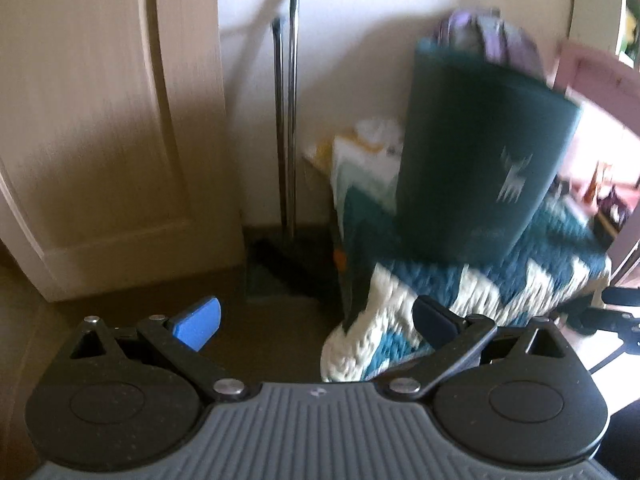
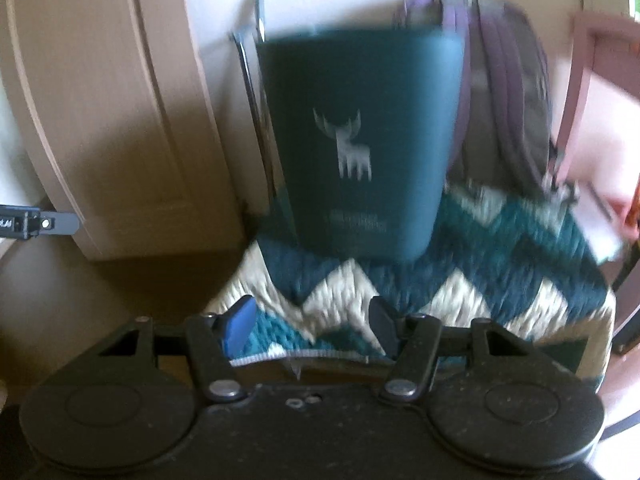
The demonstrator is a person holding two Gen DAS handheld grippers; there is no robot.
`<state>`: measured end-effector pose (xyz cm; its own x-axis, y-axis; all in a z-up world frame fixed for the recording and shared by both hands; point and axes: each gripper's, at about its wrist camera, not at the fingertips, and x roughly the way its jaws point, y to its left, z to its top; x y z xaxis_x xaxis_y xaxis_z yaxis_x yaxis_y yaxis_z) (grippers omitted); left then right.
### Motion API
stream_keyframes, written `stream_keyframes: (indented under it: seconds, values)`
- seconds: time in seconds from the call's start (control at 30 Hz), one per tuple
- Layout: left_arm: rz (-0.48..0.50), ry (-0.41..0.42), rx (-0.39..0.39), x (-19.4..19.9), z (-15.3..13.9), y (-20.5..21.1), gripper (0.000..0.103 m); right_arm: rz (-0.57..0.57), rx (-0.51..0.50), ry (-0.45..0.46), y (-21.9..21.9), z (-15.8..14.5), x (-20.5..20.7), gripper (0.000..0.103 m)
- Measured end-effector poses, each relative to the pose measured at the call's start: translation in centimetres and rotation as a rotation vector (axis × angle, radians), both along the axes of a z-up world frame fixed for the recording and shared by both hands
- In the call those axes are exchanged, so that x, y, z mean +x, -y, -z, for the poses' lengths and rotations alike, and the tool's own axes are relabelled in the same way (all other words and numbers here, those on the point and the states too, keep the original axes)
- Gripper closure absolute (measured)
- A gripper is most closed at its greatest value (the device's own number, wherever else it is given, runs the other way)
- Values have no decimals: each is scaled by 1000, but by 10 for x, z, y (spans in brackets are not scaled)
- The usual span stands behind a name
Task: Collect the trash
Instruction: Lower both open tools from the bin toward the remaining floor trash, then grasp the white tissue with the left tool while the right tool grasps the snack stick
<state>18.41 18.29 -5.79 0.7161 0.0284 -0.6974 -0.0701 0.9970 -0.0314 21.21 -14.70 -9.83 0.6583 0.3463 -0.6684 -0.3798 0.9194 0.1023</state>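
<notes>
Nearest the lens, the left gripper [image 1: 316, 322] has its jaws spread wide apart with nothing between them. The right gripper [image 2: 312, 322] likewise stands apart and empty. At twelve o'clock from the right gripper a dark green bin [image 2: 356, 140] with a pale deer emblem stands on a teal-and-cream zigzag blanket [image 2: 480, 264]; a cream door [image 1: 112, 140] lies at ten o'clock.

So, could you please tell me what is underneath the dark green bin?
The dark green bin stands on a teal-and-cream zigzag knitted blanket. Whatever the blanket covers beneath stays hidden.
</notes>
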Motion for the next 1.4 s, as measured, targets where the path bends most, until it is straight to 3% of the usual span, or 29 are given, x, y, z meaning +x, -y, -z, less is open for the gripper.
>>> stream_keyframes:
  seconds: [0.13,0.47,0.6,0.73,0.9,1.17,1.4]
  values:
    - [-3,-74,22,18,49,-6,0,34,-29,-70,-8,47,16,41]
    - [32,-240,-8,55,173,-21,0,109,-74,-300,-22,170,52,41]
    - [70,-297,1,67,224,-17,0,161,-83,-413,-26,223,70,42]
    - [125,-382,-55,81,272,-11,0,177,-123,-485,-32,271,84,42]
    - [173,-461,-61,97,327,1,0,200,-152,-565,-36,319,97,42]
    - [317,-468,22,104,405,32,0,279,-154,-714,-36,387,114,43]
    - [336,-494,23,121,452,46,0,418,-102,-844,-27,442,128,45]
